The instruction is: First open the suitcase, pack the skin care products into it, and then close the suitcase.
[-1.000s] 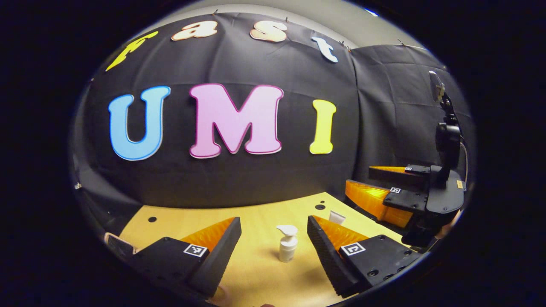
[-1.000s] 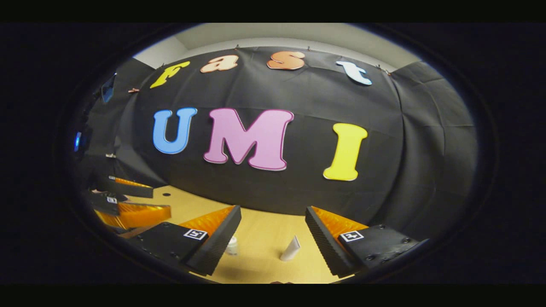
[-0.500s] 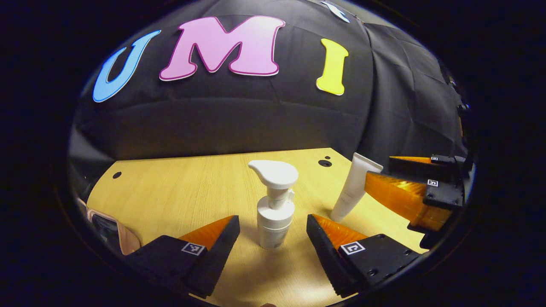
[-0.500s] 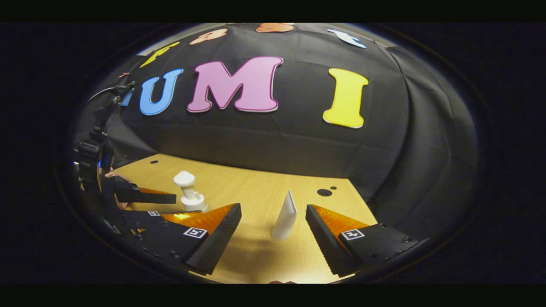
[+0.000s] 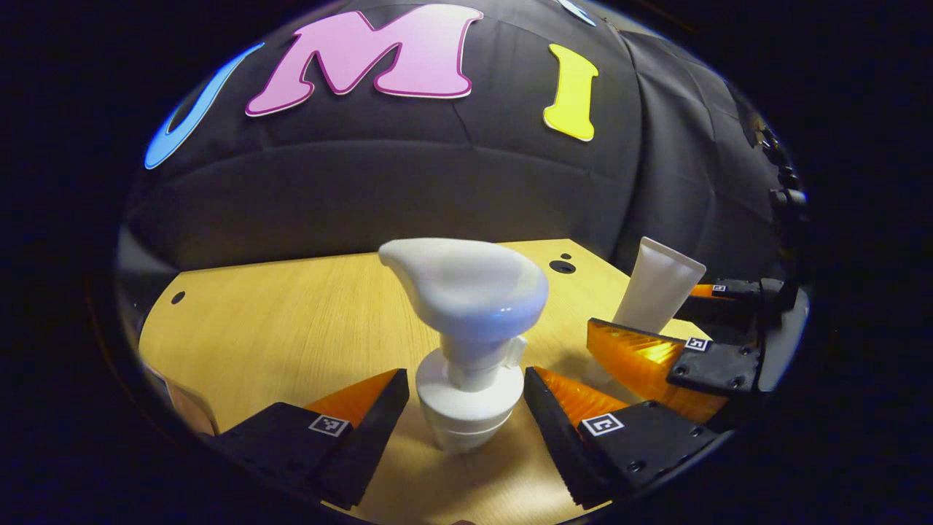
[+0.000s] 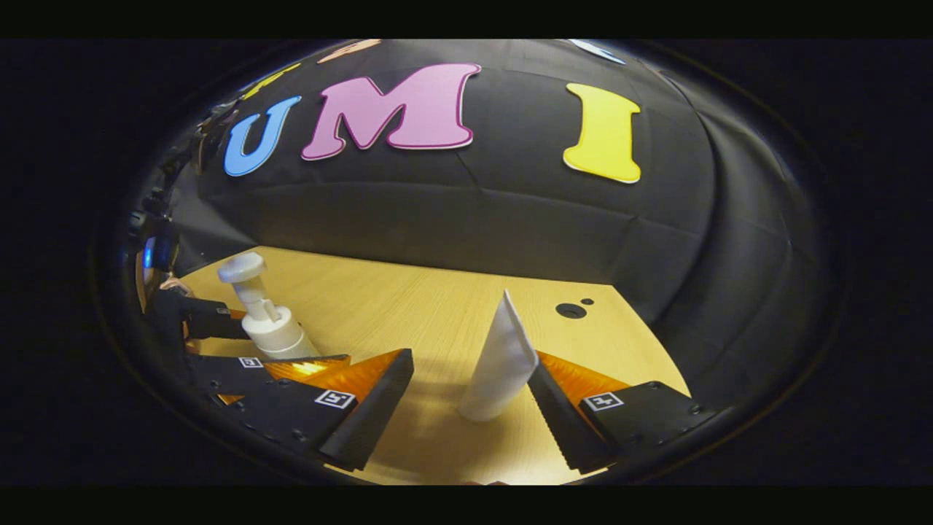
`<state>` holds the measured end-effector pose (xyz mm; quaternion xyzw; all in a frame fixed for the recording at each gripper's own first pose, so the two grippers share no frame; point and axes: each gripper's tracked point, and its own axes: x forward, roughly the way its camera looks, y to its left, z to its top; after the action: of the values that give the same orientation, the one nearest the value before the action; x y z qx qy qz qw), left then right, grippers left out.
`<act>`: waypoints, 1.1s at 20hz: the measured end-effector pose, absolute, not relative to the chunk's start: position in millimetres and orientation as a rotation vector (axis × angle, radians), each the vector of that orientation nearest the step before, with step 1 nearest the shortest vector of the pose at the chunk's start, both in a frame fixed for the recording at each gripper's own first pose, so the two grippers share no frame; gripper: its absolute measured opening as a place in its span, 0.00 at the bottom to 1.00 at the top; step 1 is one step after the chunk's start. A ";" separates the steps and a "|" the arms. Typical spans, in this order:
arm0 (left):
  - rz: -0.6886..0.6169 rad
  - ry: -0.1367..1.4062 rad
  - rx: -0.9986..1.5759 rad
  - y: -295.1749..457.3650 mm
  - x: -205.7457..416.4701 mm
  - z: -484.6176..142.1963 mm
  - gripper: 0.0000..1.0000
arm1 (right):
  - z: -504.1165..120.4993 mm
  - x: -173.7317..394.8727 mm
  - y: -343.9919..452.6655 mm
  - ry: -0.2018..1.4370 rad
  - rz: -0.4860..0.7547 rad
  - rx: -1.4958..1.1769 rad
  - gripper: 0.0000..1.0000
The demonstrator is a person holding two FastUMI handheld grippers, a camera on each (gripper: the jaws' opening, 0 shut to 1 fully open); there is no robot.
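Standing upright on the wooden tabletop, a white pump bottle sits between the spread fingers of the left gripper in the left gripper view. The claw is released: there are gaps on both sides, and neither finger presses the bottle. The bottle's broad pump head points toward the tabletop's far left corner.

Toward the tabletop's far right corner, a white squeeze tube stands on its cap, crimped end up. In the left gripper view the right gripper reaches in from the right, one finger on each side of the tube.

In the right gripper view the same tube stands between that gripper's own fingers, leaning against or just beside the right-hand finger, well apart from the left-hand one. This claw is also released. The pump bottle and the left gripper appear at the left of that view, near the tabletop's left edge. Two dark round holes mark the far right corner.
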<state>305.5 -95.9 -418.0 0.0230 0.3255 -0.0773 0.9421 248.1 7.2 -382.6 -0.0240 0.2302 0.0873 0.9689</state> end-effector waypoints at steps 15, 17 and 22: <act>-0.159 0.809 -0.066 -92.6 239.3 -394.7 0.60 | -404.9 264.5 -10.1 0.495 0.098 -0.049 0.60; -0.155 0.829 -0.082 -84.6 214.6 -381.0 0.60 | -402.6 261.9 -7.0 0.503 0.099 -0.039 0.31; -0.100 0.915 -0.069 -40.4 161.7 -350.7 0.60 | -382.2 246.4 4.0 0.484 0.143 -0.099 0.30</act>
<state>161.7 -40.4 -350.7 -0.0333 0.4416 -0.0484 0.8953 246.4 4.0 -382.2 -0.0492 0.2395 0.0709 0.9671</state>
